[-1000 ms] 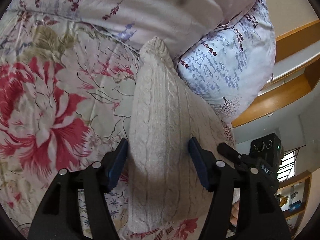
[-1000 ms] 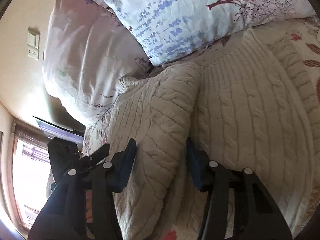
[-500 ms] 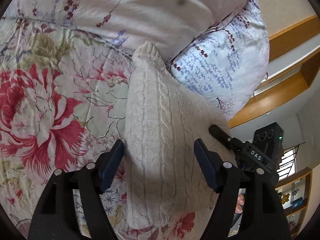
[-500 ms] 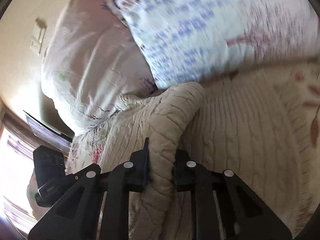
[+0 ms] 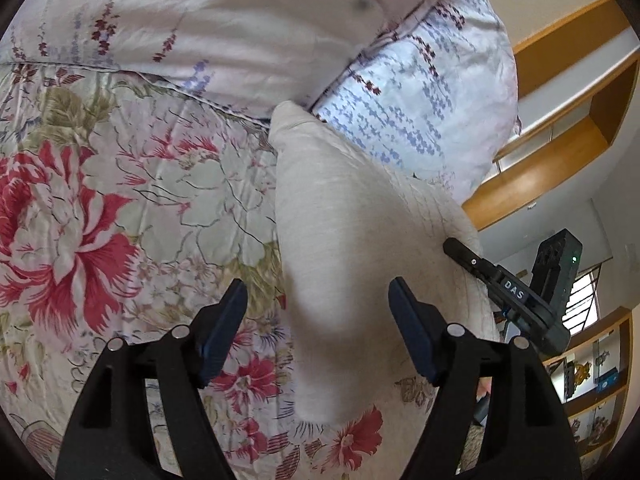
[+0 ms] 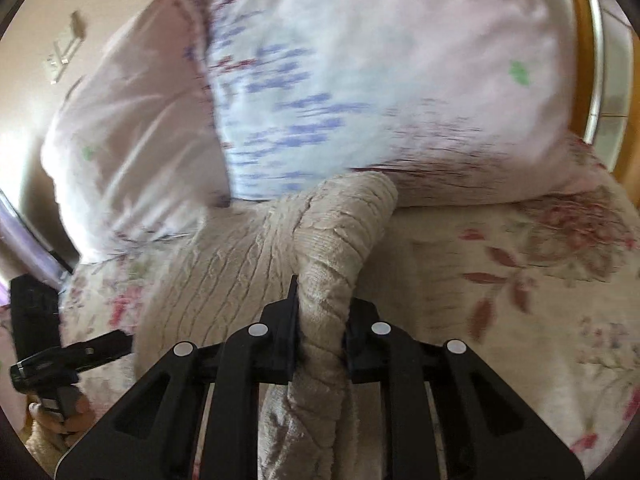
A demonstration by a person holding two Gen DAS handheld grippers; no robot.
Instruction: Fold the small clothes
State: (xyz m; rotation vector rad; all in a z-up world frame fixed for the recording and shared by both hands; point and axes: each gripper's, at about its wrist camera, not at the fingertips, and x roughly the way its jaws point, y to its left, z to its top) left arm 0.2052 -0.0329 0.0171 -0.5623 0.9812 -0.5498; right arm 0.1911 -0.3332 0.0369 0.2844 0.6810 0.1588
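Left gripper (image 5: 316,320): black angular frame, dark blue finger pads (image 5: 224,328), silver round screws on the linkages. Right gripper (image 6: 320,332): same black frame, silver screws, white "DAS" lettering, small green light on its black box. Bare skin below its handle.

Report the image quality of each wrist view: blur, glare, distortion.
Left wrist view: fisheye bending at the edges, cream sweater softly blurred, window at right bright. Right wrist view: strong motion smear across the pillow and bedspread; right gripper and its pinched sweater fold stay sharp.
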